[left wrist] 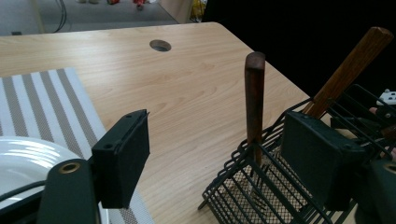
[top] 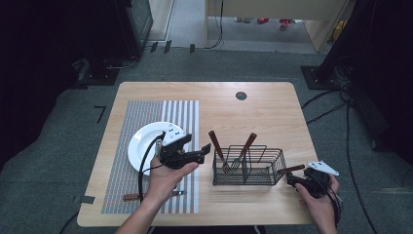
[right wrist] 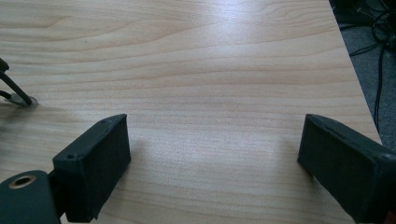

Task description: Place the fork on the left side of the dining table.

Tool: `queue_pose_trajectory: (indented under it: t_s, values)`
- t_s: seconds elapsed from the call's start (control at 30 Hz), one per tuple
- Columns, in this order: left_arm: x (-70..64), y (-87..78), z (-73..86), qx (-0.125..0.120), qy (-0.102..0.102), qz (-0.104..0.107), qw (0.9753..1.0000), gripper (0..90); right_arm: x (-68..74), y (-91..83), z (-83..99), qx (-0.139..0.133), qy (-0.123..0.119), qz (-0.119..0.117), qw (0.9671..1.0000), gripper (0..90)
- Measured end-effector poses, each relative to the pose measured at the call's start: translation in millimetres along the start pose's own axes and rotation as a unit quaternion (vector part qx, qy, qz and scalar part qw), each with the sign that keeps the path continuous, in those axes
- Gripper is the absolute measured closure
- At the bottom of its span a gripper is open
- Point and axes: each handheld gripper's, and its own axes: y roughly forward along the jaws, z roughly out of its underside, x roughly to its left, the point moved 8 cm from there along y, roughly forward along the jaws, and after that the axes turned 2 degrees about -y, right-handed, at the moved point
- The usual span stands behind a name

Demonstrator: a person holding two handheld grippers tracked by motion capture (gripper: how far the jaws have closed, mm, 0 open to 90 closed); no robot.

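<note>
A black wire basket (top: 265, 168) stands on the wooden table right of centre, and two forks lean in its left section with dark wooden handles up (top: 214, 141) (top: 249, 142). My left gripper (top: 197, 144) hovers open just left of the basket, above the edge of a white plate (top: 141, 146). In the left gripper view the jaws (left wrist: 219, 161) frame one upright handle (left wrist: 254, 93) and the basket (left wrist: 243, 186). My right gripper (top: 304, 175) stands open at the basket's right end. In the right gripper view it (right wrist: 210, 168) has only bare table between the jaws.
A striped placemat (top: 146, 112) lies under the plate. A knife with a brown handle (top: 130, 197) rests at its near edge. A round cable hole (top: 241, 95) marks the far table centre. A basket foot (right wrist: 16, 93) shows at left, and the table's right edge is near.
</note>
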Motion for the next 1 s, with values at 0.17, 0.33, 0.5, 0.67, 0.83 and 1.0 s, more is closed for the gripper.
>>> queue_pose_trajectory:
  t_s: [0.17,0.33,0.5,0.67,0.83,1.0]
  values:
    - [-3.5,8.8,-1.4,0.009,-0.006,0.011,0.9999,31.7,0.1,0.1,-0.1,0.000,0.001,0.000,1.0000,8.7]
    - [-8.6,12.3,-6.1,-0.001,0.003,0.011,0.9999,43.8,0.2,0.0,0.0,0.000,0.001,0.000,1.0000,8.7]
    - [-12.1,19.0,-10.2,0.000,0.009,0.014,0.9999,56.4,0.1,0.0,-0.1,0.000,0.001,0.000,1.0000,8.7]
    - [-14.0,27.1,-12.2,0.008,-0.017,0.042,0.9990,65.8,0.1,0.1,-0.1,-0.001,0.001,0.000,1.0000,8.7]
    - [-18.5,29.0,-12.6,0.009,-0.008,0.062,0.9980,78.2,0.1,0.1,-0.1,-0.001,0.001,0.000,1.0000,8.7]
    - [-19.1,25.6,-14.8,0.008,-0.017,0.082,0.9965,81.6,0.1,0.1,-0.1,-0.001,0.001,0.000,1.0000,8.7]
